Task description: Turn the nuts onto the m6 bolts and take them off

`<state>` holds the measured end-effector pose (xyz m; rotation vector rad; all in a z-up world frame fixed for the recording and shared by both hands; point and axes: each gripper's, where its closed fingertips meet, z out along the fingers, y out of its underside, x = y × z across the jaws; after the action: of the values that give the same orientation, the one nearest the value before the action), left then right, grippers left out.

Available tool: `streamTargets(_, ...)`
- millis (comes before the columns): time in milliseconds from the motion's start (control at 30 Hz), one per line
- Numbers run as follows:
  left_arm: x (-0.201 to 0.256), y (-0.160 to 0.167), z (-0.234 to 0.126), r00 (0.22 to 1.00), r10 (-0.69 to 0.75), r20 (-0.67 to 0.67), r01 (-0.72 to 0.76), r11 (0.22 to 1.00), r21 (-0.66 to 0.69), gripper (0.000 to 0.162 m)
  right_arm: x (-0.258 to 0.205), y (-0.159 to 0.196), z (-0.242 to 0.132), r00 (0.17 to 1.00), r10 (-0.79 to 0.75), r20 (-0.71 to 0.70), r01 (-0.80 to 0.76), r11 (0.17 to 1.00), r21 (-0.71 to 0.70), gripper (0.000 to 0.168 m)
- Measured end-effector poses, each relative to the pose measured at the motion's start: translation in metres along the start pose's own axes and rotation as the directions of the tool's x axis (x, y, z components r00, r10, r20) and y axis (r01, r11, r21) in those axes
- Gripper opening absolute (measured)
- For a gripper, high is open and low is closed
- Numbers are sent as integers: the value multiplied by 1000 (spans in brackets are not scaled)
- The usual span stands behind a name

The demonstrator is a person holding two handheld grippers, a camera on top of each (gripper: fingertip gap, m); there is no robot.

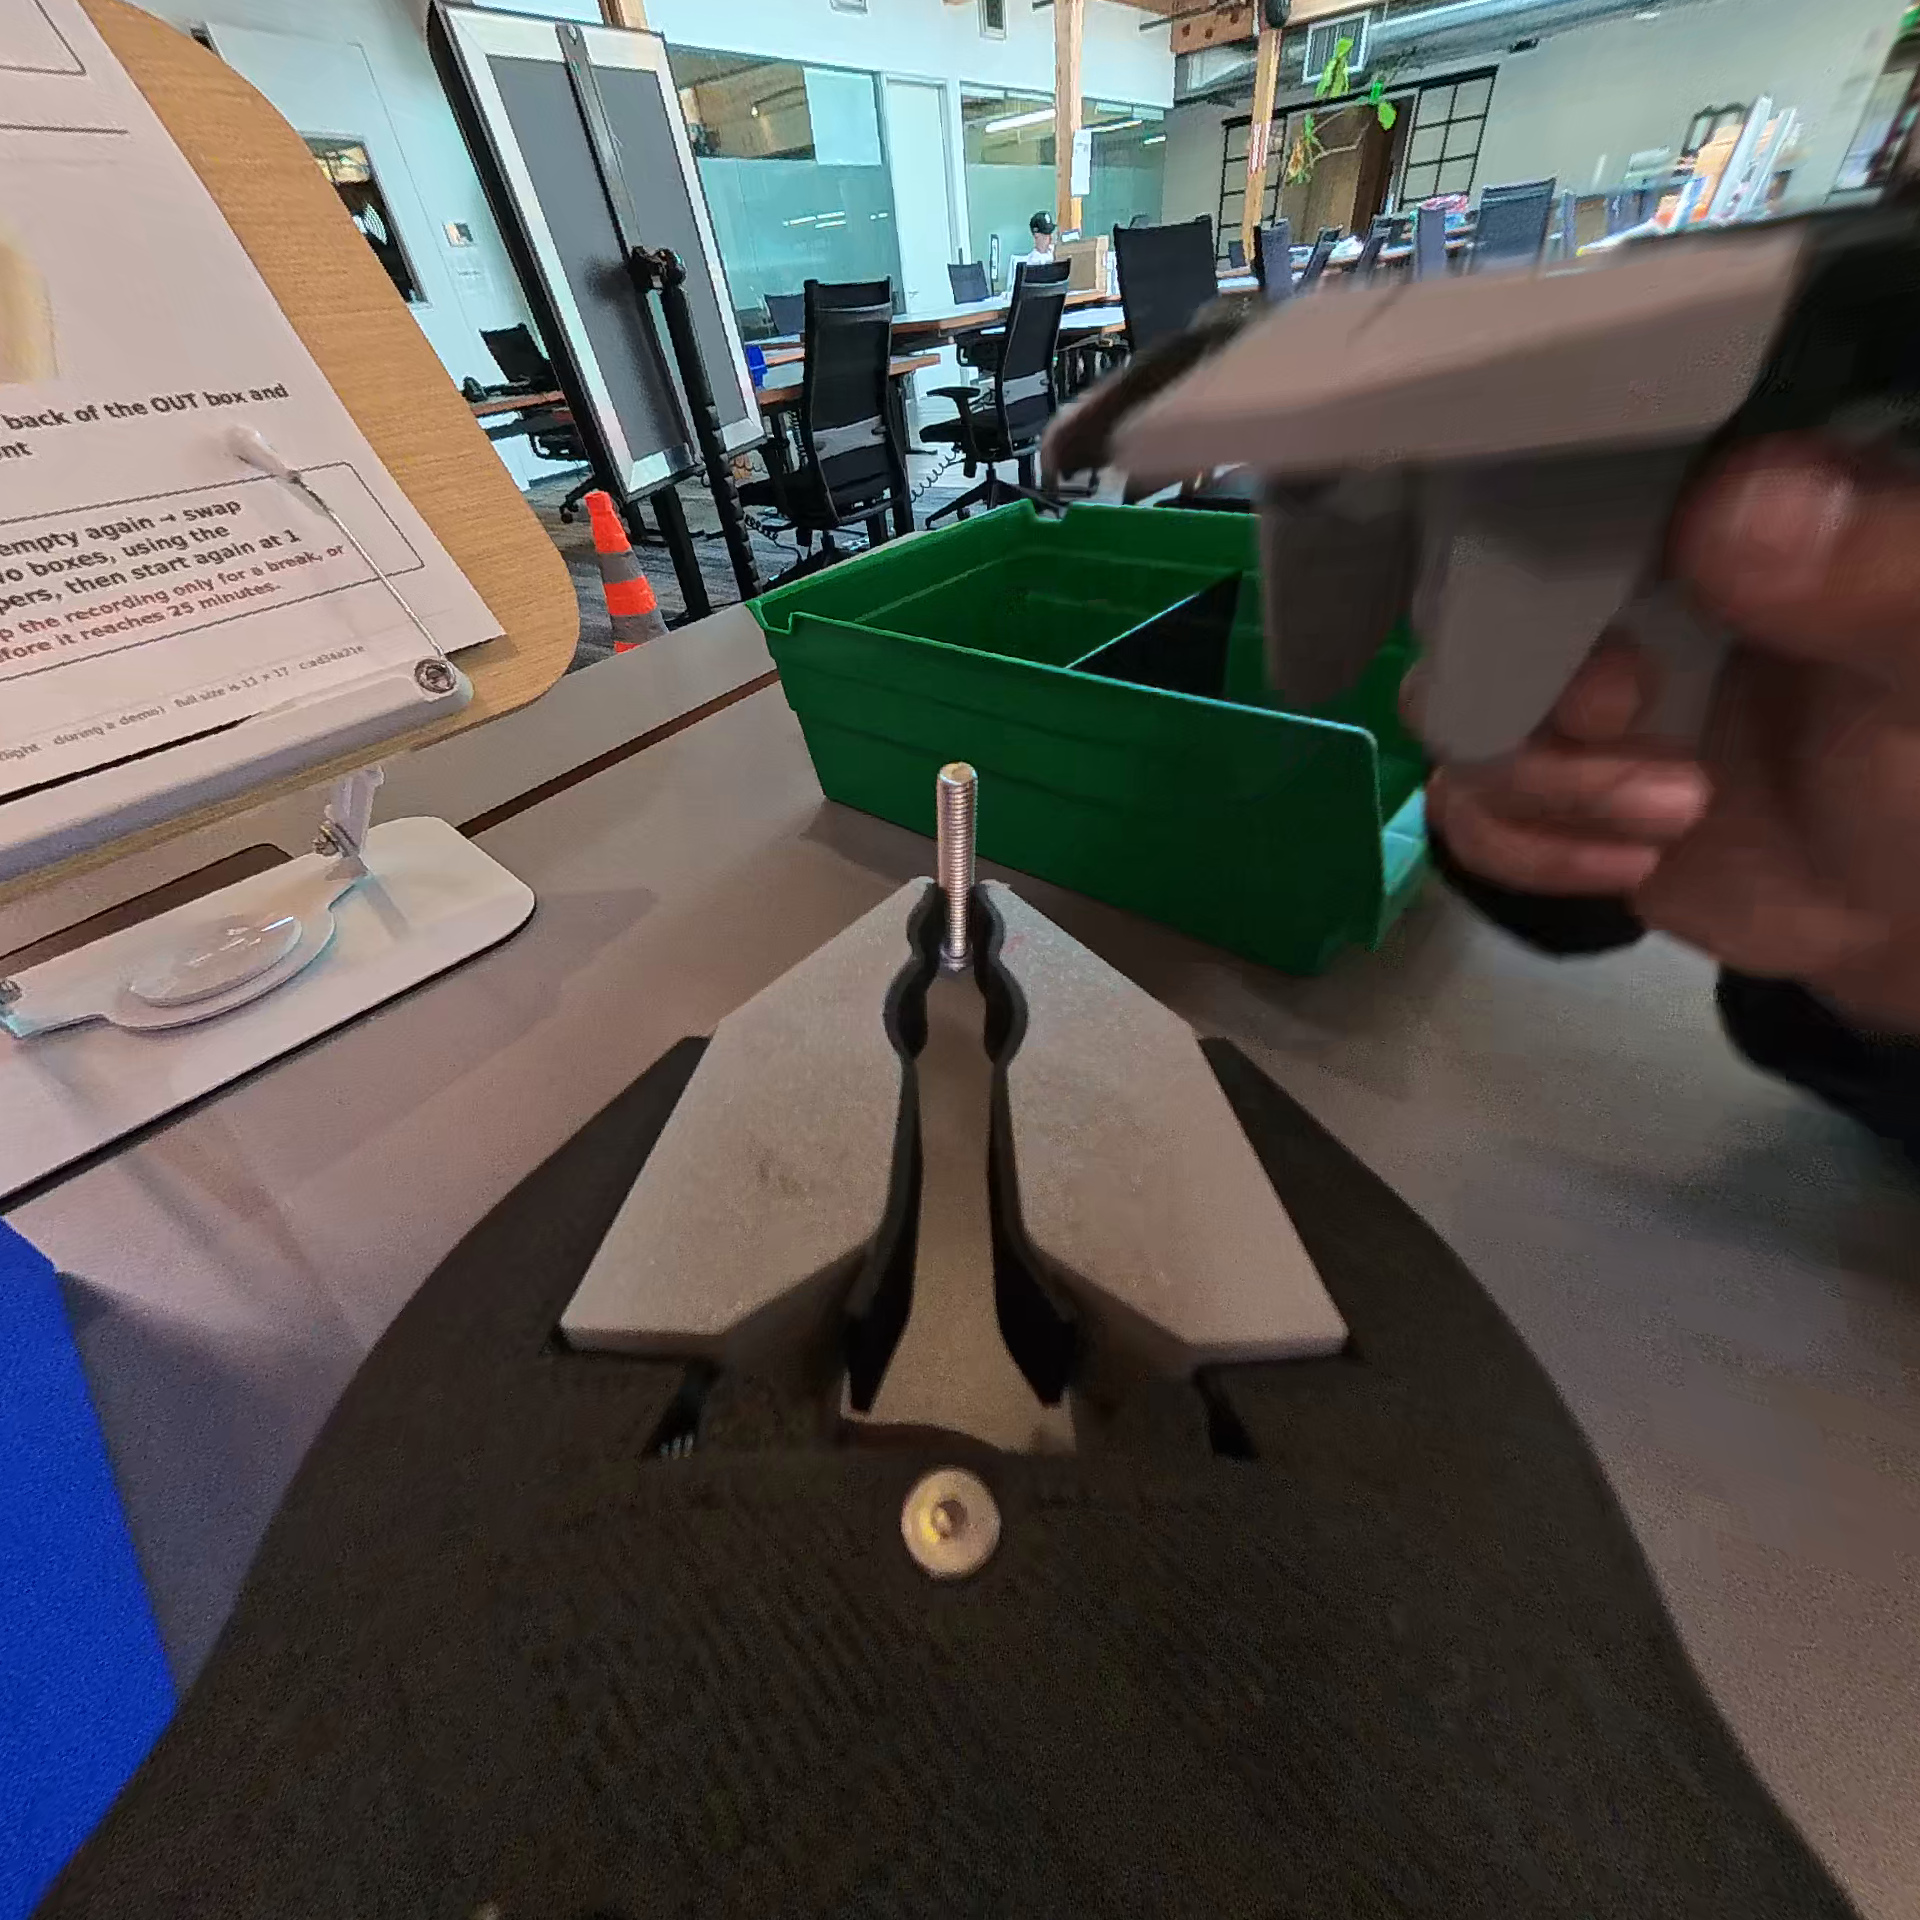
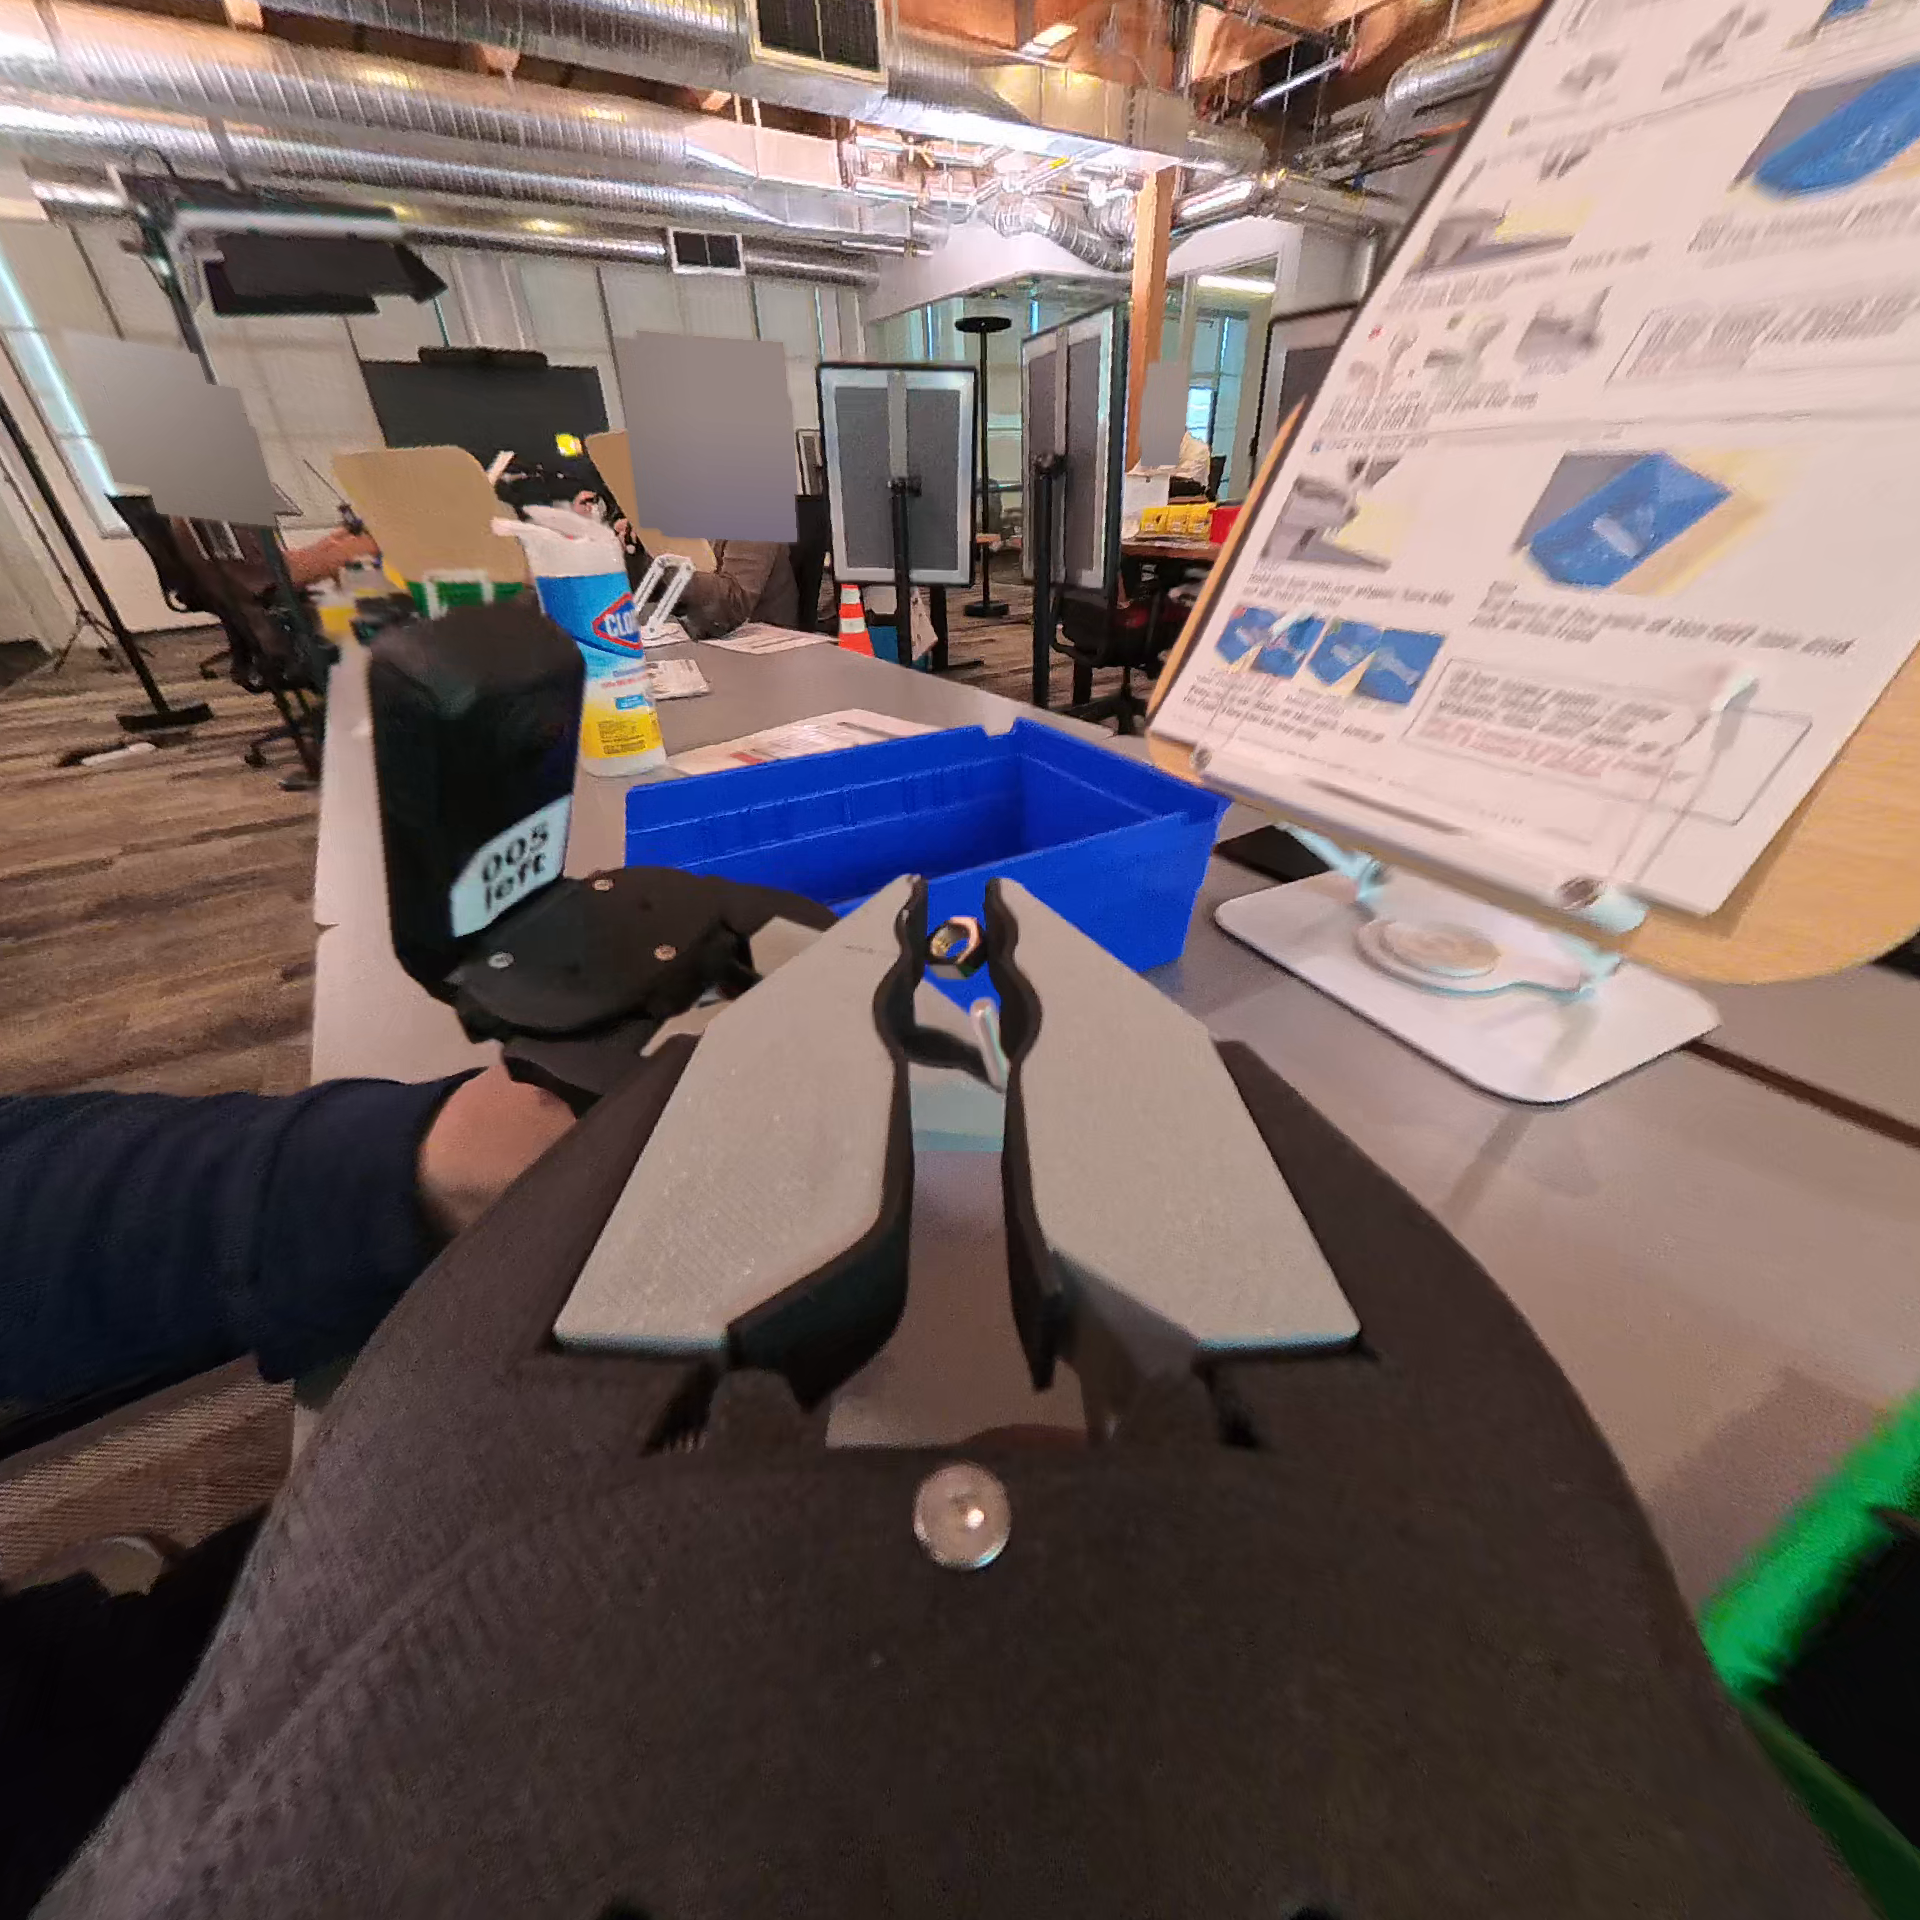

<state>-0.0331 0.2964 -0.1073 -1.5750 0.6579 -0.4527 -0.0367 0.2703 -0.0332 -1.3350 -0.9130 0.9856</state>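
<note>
Nut [image 2: 951,943] pinched in my right gripper [image 2: 954,940], bolt [image 1: 956,868] clamped upright in my left gripper [image 1: 954,935] — next I align and thread.

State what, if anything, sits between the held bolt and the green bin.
Nothing: in the left wrist view only bare grey table separates the bolt from the green bin.

Green bin [image 1: 1091,821], blue bin [image 2: 914,821], seemingly silver bolt [image 1: 956,862].
</note>
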Motion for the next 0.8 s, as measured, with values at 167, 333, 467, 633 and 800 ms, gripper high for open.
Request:
streamTargets(167,2,-1,0,1000,-5,-12,6,1000,2,2,55,-24,-62,972,-158,-176,124,974,-191,8)
streamTargets(333,7,2,3,1000,11,-23,-11,1000,-8,2,121,50,-130,952,-61,-301,-119,830,-546,8)
streamTargets(467,7,5,4,1000,13,-25,-13,1000,-18,2,120,109,-150,962,35,-269,-225,661,-716,9)
streamTargets(633,12,7,6,999,19,-49,-20,1000,-19,2,129,132,-157,942,30,-334,-294,556,-777,29)
streamTargets(800,23,7,8,995,43,-89,-45,999,-19,2,92,71,-116,982,62,-180,-161,772,-615,28)
